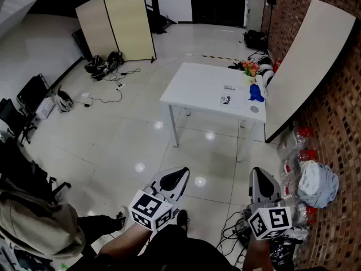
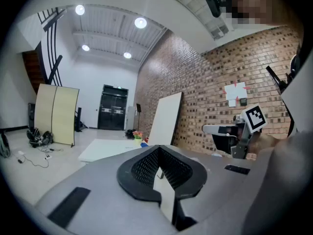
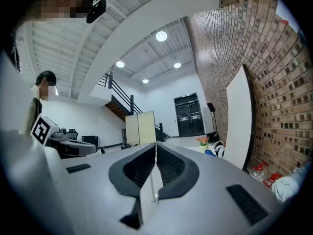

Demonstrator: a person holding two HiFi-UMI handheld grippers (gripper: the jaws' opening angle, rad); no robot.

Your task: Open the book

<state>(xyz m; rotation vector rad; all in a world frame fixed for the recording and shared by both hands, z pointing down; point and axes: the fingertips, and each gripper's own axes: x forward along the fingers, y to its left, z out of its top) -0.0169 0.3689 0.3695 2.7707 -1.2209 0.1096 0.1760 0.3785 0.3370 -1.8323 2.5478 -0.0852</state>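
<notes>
Your left hand-held gripper [image 1: 184,172] has its jaws together with nothing between them, and the left gripper view shows the same [image 2: 159,148]. The right hand-held gripper [image 1: 257,171] is the same, jaws together and empty [image 3: 155,144]. You hold both low, near your body and well apart from the counter [image 1: 194,83].

The book [image 1: 227,100] lies flat on the counter near its right end (it's too small to be sure, and a second printed sheet [image 1: 228,87] lies just beyond it). Just beside it are a blue thing [image 1: 256,92] and a round disc [image 1: 254,109]. Flowers [image 1: 250,68] are at the far right corner.

Between you and the counter is bare tiled floor [image 1: 169,151]. A tangle of cables [image 1: 231,227] lies by your right foot.

On the right side:
- A white board [image 1: 307,61] leans on the brick wall [image 1: 338,123], close to the counter's right end.
- Bottles [image 1: 296,145] and a grey bundle [image 1: 317,184] sit along the wall's foot.

On the left side:
- A folding screen [image 1: 118,24] stands well apart from the counter.
- Bags [image 1: 104,64] and loose cable [image 1: 107,97] lie on the floor in front of the screen.
- A backpack [image 1: 34,224] sits at the lower left.
</notes>
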